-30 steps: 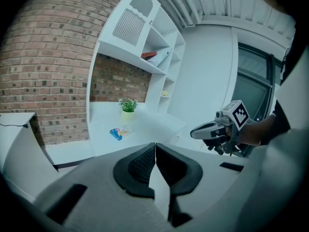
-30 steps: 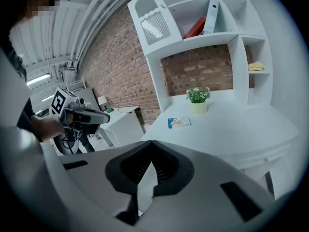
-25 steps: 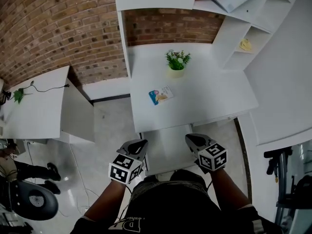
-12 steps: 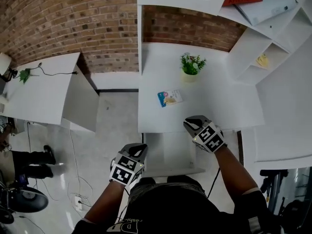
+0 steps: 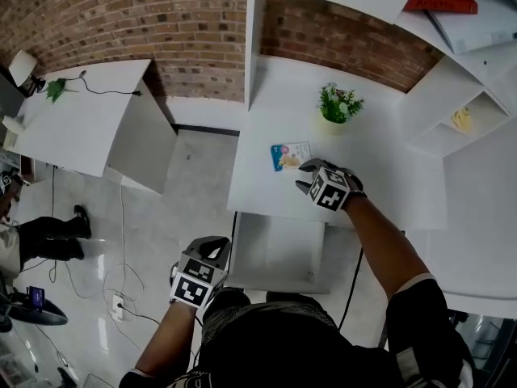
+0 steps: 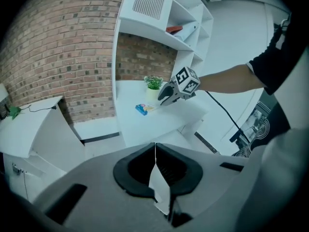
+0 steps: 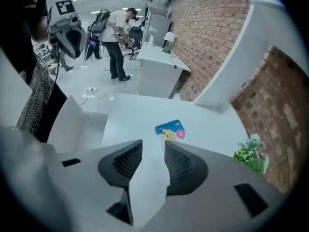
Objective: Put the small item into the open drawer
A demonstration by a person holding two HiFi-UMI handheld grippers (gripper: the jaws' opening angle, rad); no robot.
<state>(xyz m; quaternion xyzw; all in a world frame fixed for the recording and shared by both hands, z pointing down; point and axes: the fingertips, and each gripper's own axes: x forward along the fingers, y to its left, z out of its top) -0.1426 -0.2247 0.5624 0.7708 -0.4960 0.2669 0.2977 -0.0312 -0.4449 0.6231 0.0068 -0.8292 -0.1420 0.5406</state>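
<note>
As we look down from the head view, our right claw (image 5: 306,177) reaches over the white surface (image 5: 380,180), its tips just beside the small blue packet (image 5: 290,156), which lies flat near the front left part of that surface. A potted plant (image 5: 339,105) stands further back, well apart from the packet. Below the front edge the drawer (image 5: 279,253) stands pulled out. Our left claw (image 5: 210,247) hangs low at the drawer's left, over the floor, touching nothing.

From the left gripper view, the left claw (image 6: 155,147) has its two jaws pressed together, with only a thin line between them and nothing held. Beyond it we see the right claw (image 6: 164,96) pointing down at the surface (image 6: 164,120), the packet (image 6: 142,109) just to its left and the plant (image 6: 153,83) behind.

From the right gripper view, the right claw (image 7: 153,146) has its jaws spread a little; they have just been opening, and nothing sits between them. The packet (image 7: 170,131) lies flat on the surface (image 7: 140,112) just past the tips, in line with the gap, not touched as far as we can tell. The drawer (image 7: 72,122) shows at the left, the plant (image 7: 251,151) at the right, and the left claw (image 7: 68,35) hangs at the upper left. A person (image 7: 116,37) stands far off in the room.
</note>
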